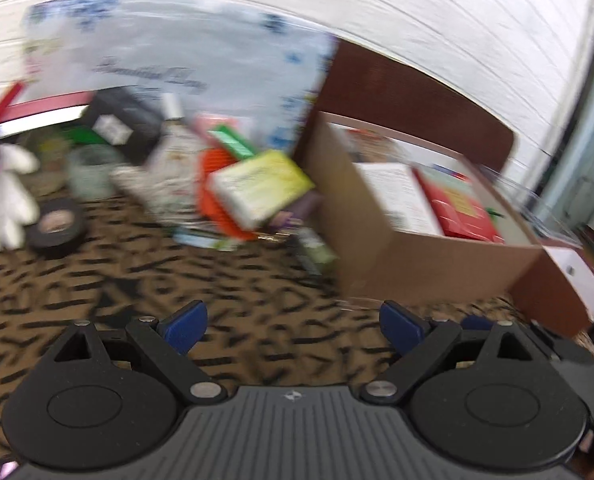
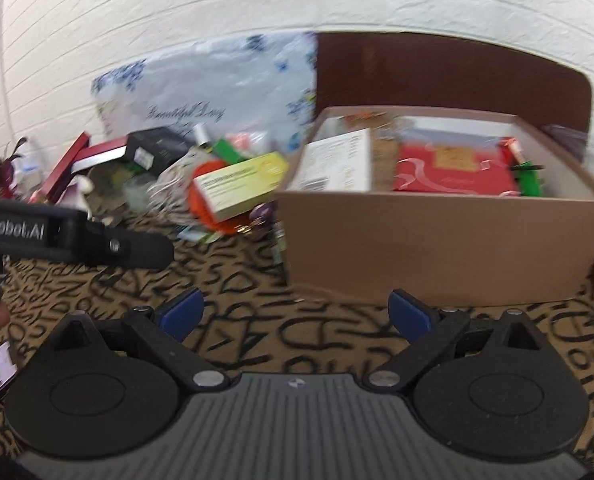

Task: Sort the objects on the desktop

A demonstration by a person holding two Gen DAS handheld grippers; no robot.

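Sorting is judged partly done: a white carton and a flat red box are already seated in the rigid cardboard box. Left unsorted in the pile beside it are a yellow-green carton, a black tape roll and a soft white glove. Both the left gripper and the right gripper are spread wide, nothing held, above the letter-patterned cloth.
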